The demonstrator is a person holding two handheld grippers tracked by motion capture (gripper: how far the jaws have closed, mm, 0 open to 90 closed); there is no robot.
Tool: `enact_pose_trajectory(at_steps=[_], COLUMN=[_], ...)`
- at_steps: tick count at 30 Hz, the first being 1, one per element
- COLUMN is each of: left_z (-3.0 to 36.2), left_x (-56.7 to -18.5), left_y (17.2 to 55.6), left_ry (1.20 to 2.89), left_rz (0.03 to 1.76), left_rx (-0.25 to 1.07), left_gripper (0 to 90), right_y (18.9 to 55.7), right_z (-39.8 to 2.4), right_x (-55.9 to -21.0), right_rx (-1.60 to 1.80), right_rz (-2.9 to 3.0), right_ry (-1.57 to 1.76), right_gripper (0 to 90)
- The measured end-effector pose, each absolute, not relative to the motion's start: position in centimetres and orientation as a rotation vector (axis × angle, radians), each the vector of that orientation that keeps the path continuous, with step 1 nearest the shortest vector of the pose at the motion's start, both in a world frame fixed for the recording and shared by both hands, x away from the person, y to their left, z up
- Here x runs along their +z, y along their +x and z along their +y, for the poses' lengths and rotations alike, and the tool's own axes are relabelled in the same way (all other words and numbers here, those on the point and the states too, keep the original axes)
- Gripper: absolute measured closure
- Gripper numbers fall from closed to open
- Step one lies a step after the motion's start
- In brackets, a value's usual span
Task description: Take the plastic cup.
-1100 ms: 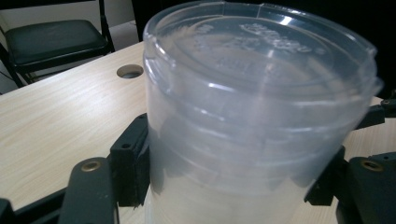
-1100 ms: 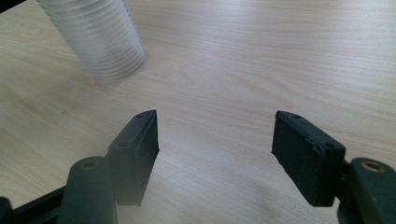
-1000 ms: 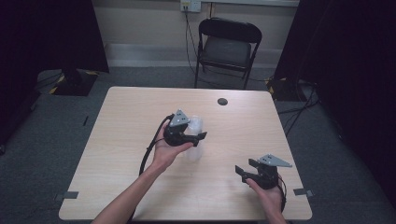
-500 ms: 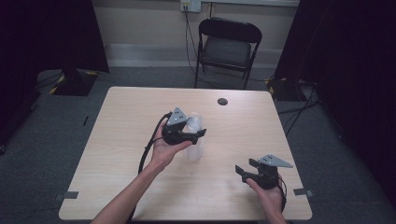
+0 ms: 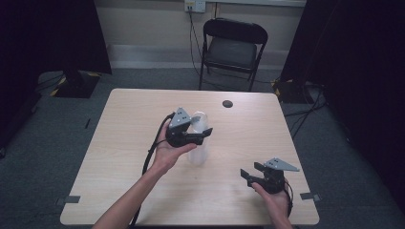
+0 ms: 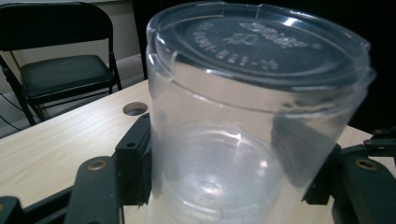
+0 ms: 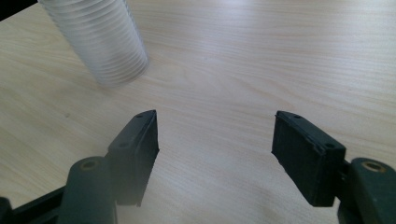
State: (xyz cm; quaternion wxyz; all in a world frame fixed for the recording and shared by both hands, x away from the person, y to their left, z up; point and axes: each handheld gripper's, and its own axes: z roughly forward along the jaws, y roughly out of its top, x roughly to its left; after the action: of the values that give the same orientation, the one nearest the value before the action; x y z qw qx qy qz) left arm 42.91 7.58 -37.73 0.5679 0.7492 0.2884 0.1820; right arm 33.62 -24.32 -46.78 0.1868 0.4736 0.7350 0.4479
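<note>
My left gripper (image 5: 203, 135) has just been closing its jaws on a stack of clear plastic cups (image 6: 247, 121), and now both pads press its sides. The stack stands upside down near the middle of the pale wooden table (image 5: 119, 143). It looks round, shiny and see-through, with many thin rings. My right gripper (image 7: 215, 140) is wide apart, with nothing in it.

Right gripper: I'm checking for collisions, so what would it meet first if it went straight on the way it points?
Probably nothing soon: between the open jaws of the right gripper lies bare table. The stack of clear cups stands off to one side, though depth is unclear.
</note>
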Motion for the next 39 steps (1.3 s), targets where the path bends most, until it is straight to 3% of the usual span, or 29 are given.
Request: enact_pose_trajectory(at_steps=[39], left_z=[9.9], left_x=[-34.2], left_y=[41.4], left_ry=[1.599], left_rz=[0.689], left_rx=[0.411], left_gripper=[37.0], right_y=[33.7], right_z=[-24.0], right_x=[-46.8], right_rx=[1.274], right_rz=[2.077], right_ry=[1.327], right_gripper=[31.4])
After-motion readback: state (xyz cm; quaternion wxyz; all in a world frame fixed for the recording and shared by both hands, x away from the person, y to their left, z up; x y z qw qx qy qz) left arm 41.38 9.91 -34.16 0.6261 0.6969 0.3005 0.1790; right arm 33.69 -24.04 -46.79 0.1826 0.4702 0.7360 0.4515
